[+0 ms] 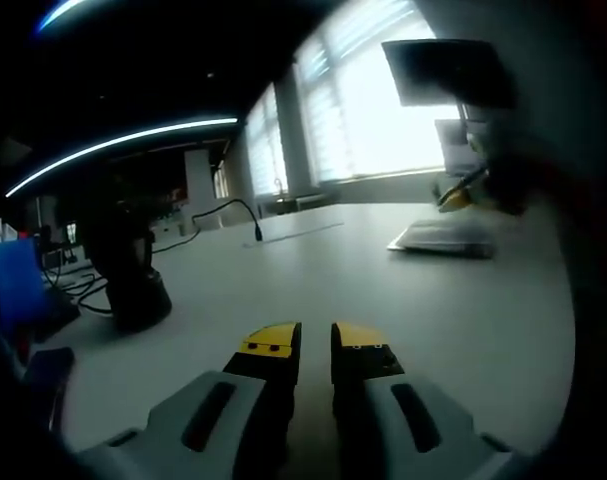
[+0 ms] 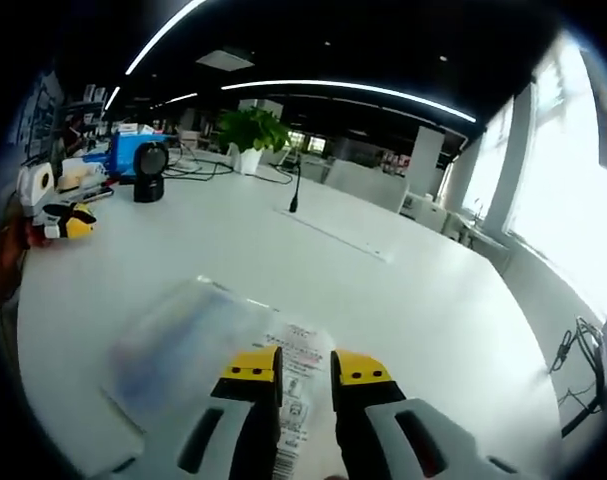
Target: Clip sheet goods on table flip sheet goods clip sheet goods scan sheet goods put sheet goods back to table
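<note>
The sheet goods (image 2: 198, 345), a clear plastic bag with a white printed label (image 2: 301, 375), lie flat on the white table (image 2: 403, 300) and look blurred. My right gripper (image 2: 306, 368) hovers right over the label. Its jaws stand a little apart, and the label shows through the gap. In the left gripper view the sheet goods (image 1: 443, 236) lie far right, with the right gripper (image 1: 461, 195) blurred above them. My left gripper (image 1: 316, 345) hangs low over bare table, jaws nearly touching, nothing in them. It appears as the left gripper (image 2: 75, 222) at far left.
A black scanner on a stand (image 1: 133, 285) rises close on the left, also seen as the scanner (image 2: 148, 172). A gooseneck microphone (image 1: 255, 228) stands mid-table. Cables, a blue box (image 2: 128, 152) and a potted plant (image 2: 248, 130) crowd the far end. Windows (image 1: 383, 100) lie beyond.
</note>
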`<move>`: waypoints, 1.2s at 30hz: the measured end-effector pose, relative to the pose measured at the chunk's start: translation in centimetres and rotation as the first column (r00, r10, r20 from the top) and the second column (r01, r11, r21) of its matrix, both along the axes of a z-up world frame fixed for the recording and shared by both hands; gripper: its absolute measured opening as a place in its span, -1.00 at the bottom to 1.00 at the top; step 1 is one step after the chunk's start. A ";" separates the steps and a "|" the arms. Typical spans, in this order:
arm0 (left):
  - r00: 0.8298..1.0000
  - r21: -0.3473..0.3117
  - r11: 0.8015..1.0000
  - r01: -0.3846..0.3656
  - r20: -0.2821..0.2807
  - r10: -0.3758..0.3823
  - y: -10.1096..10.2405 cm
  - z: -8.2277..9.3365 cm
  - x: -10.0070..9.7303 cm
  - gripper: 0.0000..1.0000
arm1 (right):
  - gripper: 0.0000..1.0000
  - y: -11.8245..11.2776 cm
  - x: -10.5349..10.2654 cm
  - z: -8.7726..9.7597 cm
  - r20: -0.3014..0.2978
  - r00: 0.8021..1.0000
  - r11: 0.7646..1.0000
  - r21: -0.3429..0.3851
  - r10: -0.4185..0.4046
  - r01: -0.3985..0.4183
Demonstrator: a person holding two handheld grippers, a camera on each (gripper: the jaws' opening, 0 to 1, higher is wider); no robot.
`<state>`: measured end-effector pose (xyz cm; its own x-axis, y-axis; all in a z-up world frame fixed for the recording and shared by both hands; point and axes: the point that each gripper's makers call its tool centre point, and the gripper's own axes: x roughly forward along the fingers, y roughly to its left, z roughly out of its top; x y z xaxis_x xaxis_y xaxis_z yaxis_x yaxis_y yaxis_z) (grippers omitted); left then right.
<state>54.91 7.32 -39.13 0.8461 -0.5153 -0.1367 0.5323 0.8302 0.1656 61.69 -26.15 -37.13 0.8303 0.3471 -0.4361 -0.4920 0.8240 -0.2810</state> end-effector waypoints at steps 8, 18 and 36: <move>1.000 0.001 1.000 0.002 0.005 -0.002 -0.1 0.1 -0.1 -0.91 | -0.64 0.8 0.8 -0.7 -0.055 0.997 0.997 -0.058 0.045 -0.049; 1.000 0.009 1.000 0.006 0.014 -0.006 -0.2 0.1 -0.2 -0.91 | -0.62 0.0 2.2 -2.3 -0.180 0.979 0.985 -0.123 0.094 -0.117; 1.000 0.026 1.000 0.010 0.026 -0.011 -0.2 0.1 -0.3 -0.91 | -0.54 -0.9 4.0 -3.8 -0.326 0.924 0.978 0.006 0.200 -0.210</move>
<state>54.65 7.08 -38.99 0.8441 -0.5207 -0.1281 0.5362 0.8199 0.2006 65.66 -27.04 -40.95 0.5548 0.4783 -0.6807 -0.7174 0.6894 -0.1002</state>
